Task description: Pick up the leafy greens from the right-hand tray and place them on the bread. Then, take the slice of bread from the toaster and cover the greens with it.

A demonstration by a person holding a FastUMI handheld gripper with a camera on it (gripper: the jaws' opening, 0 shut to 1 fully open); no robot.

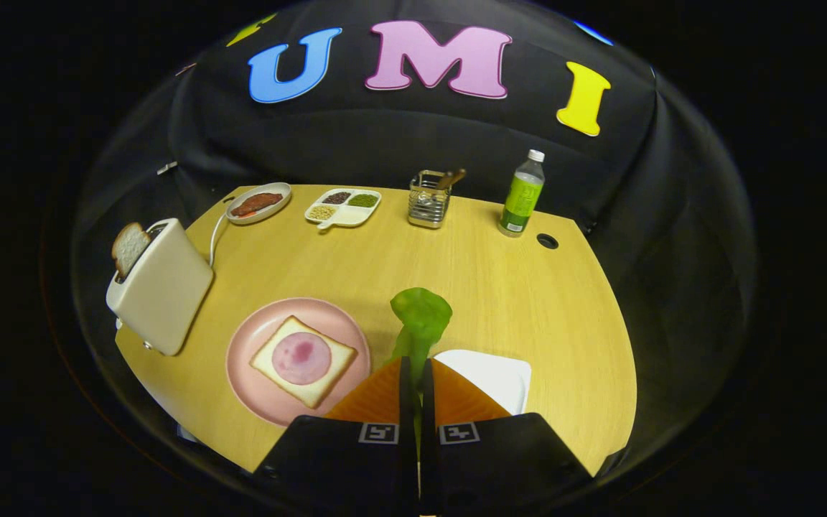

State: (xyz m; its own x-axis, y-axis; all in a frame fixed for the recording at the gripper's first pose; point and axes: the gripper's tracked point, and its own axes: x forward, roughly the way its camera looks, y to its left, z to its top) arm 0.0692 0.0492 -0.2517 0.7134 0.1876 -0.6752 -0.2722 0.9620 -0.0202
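A: Leafy greens [421,316] sit pinched in our gripper [416,370], both fingers pressed on the stem, raised beside the pink plate [255,388].

B: We count one ham-topped bread [304,360] on that plate, one slice [128,248] in the toaster [162,287] beyond it, one white tray [500,377] opposite.

Along the desk's [500,287] far edge: meat plate [258,202], divided dish [342,207] beside it, wire caddy [429,199], then bottle [522,194].

matt wood-grain table [500,287]; wire-mesh holder [428,199]
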